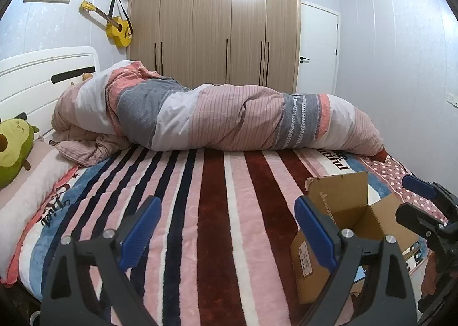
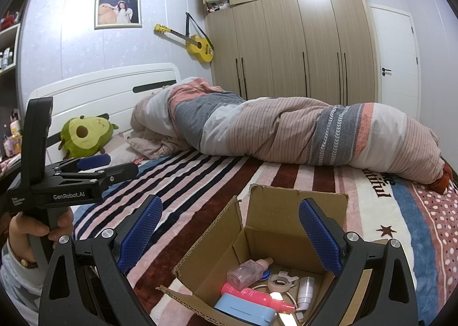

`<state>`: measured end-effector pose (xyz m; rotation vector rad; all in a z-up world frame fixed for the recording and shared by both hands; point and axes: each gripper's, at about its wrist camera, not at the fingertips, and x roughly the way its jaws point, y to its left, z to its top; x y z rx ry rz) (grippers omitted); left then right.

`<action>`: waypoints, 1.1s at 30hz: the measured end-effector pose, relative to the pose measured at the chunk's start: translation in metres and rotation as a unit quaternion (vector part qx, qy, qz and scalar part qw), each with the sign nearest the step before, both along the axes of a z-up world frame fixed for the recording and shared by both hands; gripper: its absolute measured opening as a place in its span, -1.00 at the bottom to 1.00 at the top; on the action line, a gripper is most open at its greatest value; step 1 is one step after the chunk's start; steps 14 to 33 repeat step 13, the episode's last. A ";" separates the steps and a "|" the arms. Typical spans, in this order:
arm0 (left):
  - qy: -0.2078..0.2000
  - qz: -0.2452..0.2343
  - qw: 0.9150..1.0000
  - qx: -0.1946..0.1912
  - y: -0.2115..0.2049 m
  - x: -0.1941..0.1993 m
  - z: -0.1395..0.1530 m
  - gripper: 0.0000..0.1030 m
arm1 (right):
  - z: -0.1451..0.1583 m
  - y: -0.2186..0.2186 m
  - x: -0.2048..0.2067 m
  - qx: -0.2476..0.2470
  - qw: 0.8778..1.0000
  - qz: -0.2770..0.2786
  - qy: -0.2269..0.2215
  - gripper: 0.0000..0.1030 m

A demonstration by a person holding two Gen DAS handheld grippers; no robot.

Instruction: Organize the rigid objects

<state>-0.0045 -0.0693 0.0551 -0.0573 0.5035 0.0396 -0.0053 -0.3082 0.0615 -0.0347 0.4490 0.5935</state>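
Open cardboard box [image 2: 252, 243] at lower centre of the right wrist view, on the striped blanket [image 2: 200, 183]; inside lie a clear pink bottle [image 2: 246, 271], red tube [image 2: 252, 296], blue case [image 2: 243, 313], tape roll [image 2: 280, 282] and small white bottle [image 2: 305, 291]; right gripper [image 2: 229, 236] released, empty, above the box; left gripper [image 1: 226, 231] released, empty, box at lower right.

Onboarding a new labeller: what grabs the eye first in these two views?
The open brown cardboard box on the striped blanket, under the open right gripper, holding a pink bottle, a blue case and a tape roll. Behind it, the long rolled striped duvet across the bed, with the yellow guitar on the wall.
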 end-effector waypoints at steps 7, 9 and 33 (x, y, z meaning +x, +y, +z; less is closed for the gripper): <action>0.001 -0.004 1.000 -0.002 0.001 0.001 0.001 0.80 | 0.000 0.001 -0.001 0.000 1.000 -0.001 0.000 0.87; 0.001 -0.004 1.000 -0.002 0.001 0.001 0.002 0.80 | 0.000 0.001 -0.001 0.000 1.000 -0.002 0.000 0.87; 0.000 -0.004 1.000 -0.001 0.002 0.001 0.001 0.80 | 0.000 0.001 -0.001 0.001 1.000 -0.002 0.000 0.87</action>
